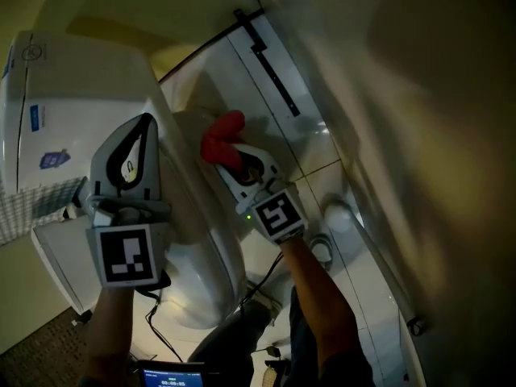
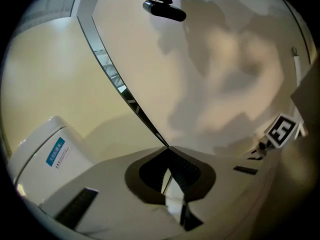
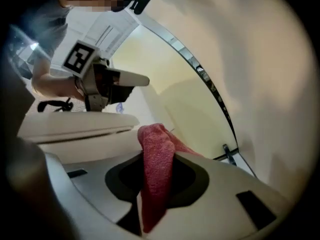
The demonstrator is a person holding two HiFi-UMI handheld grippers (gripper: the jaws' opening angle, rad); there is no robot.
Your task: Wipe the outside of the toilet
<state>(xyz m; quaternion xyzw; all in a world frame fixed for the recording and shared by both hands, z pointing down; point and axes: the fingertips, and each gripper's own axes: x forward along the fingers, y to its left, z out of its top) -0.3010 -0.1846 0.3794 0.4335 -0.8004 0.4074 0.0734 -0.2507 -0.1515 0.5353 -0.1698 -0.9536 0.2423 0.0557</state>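
The white toilet (image 1: 197, 293) fills the lower left, and its tank (image 1: 56, 111) carries a blue label. My right gripper (image 1: 235, 158) is shut on a red cloth (image 1: 222, 135), which is held against the toilet's right flank near the back. In the right gripper view the red cloth (image 3: 156, 159) hangs bunched between the jaws, next to the toilet's lid edge (image 3: 75, 126). My left gripper (image 1: 147, 121) hovers over the lid, shut with nothing in it. The left gripper (image 2: 168, 151) points at the wall corner, with the tank (image 2: 45, 154) to its left.
A glass partition with a black fitting (image 1: 270, 55) runs along the right of the toilet. A round drain fitting (image 1: 322, 250) sits on the tiled floor by my right arm. A black cable (image 1: 161, 333) and a small screen (image 1: 169, 374) hang below my left arm.
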